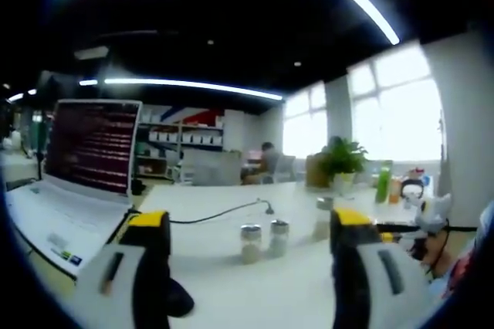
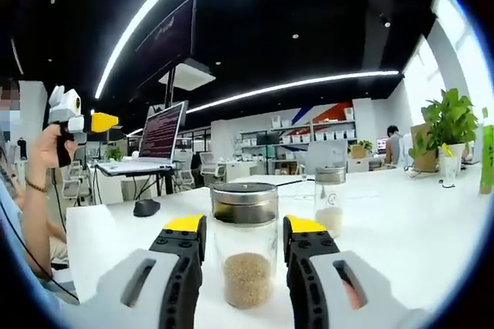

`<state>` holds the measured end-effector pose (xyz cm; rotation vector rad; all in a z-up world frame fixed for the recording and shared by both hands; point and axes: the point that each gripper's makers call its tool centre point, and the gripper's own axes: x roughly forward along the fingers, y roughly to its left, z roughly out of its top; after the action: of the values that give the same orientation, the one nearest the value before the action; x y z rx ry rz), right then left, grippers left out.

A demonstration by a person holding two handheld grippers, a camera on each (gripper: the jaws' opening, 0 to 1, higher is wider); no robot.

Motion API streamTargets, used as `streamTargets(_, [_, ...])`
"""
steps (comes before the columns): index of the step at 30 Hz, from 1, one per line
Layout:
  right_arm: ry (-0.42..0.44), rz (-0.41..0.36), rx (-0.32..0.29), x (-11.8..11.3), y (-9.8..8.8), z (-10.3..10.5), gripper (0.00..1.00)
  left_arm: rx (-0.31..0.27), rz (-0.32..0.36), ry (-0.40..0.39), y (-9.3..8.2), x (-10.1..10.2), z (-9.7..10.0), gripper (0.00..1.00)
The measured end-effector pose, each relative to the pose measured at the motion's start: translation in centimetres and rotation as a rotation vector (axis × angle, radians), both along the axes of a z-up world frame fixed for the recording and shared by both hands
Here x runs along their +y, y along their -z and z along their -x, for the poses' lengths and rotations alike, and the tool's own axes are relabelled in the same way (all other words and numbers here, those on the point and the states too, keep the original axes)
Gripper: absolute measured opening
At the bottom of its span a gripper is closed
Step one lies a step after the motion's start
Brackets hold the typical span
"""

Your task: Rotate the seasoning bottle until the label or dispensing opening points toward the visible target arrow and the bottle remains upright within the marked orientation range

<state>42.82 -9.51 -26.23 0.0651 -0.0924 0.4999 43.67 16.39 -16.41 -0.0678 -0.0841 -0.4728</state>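
A clear seasoning bottle (image 2: 245, 267) with a metal cap and tan grains at its bottom stands upright on the white table (image 2: 401, 228). My right gripper (image 2: 245, 225) is shut on it, one yellow-tipped jaw tight against each side. A second bottle (image 2: 330, 199) stands behind it to the right. In the left gripper view, my left gripper (image 1: 251, 219) is wide open with nothing between its jaws. Beyond them are two small bottles (image 1: 251, 242) (image 1: 279, 237) and a third bottle (image 1: 324, 217). A hand holds the left gripper (image 2: 77, 122) raised at the far left of the right gripper view.
An open laptop (image 1: 85, 159) sits at the left, with a black mouse (image 1: 179, 298) and a cable (image 1: 224, 211) on the table. Potted plants (image 1: 341, 161) (image 2: 449, 124) and a few containers (image 1: 384, 184) stand near the windows. Desks and shelves are behind.
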Motion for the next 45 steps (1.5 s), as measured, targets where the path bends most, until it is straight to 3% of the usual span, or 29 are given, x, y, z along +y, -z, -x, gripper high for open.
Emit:
streamTargets(3, [-0.004, 0.011, -0.012, -0.3, -0.6, 0.2, 0.56, 0.000, 0.000, -0.010, 0.0, 0.2, 0.0, 0.90])
streamTargets(6, [-0.062, 0.039, 0.070, 0.3, -0.2, 0.8, 0.64, -0.003, -0.001, -0.005, -0.1, 0.1, 0.0, 0.90])
streamTargets(12, [-0.089, 0.051, 0.037, 0.9, -2.0, 1.8, 0.66, 0.002, -0.007, 0.004, 0.1, 0.1, -0.1, 0.90])
streamTargets(18, [-0.129, 0.067, 0.056, 1.6, -2.3, 2.2, 0.65, -0.011, -0.002, -0.015, -0.2, 0.5, 0.0, 0.90])
streamTargets(22, [-0.121, 0.114, 0.032, 1.7, -3.1, 2.4, 0.66, 0.005, -0.015, 0.002, 0.2, -0.3, 0.0, 0.93])
streamTargets(24, [-0.170, 0.175, 0.008, 2.3, -4.2, 2.7, 0.68, 0.011, -0.010, 0.027, 0.4, -0.8, 0.1, 0.92])
streamTargets(29, [-0.323, 0.177, -0.012, 3.4, -6.9, 4.4, 0.70, 0.025, -0.008, 0.038, 0.6, -0.8, -0.2, 0.92])
streamTargets(33, [-0.403, 0.166, -0.040, 3.7, -7.9, 5.4, 0.71, 0.010, -0.027, 0.013, 0.4, -0.4, -0.5, 0.92])
streamTargets(38, [-0.424, 0.152, -0.037, 3.1, -8.1, 4.7, 0.70, 0.017, -0.006, 0.016, 0.5, -0.3, -0.4, 0.92])
streamTargets(41, [-0.432, 0.105, -0.024, 2.2, -8.4, 3.9, 0.69, 0.012, -0.012, 0.012, 0.3, -0.1, -0.3, 0.92])
streamTargets(45, [-0.506, 0.047, -0.016, 1.5, -8.7, 3.0, 0.69, 0.021, -0.002, 0.013, 0.6, 0.2, -0.4, 0.92])
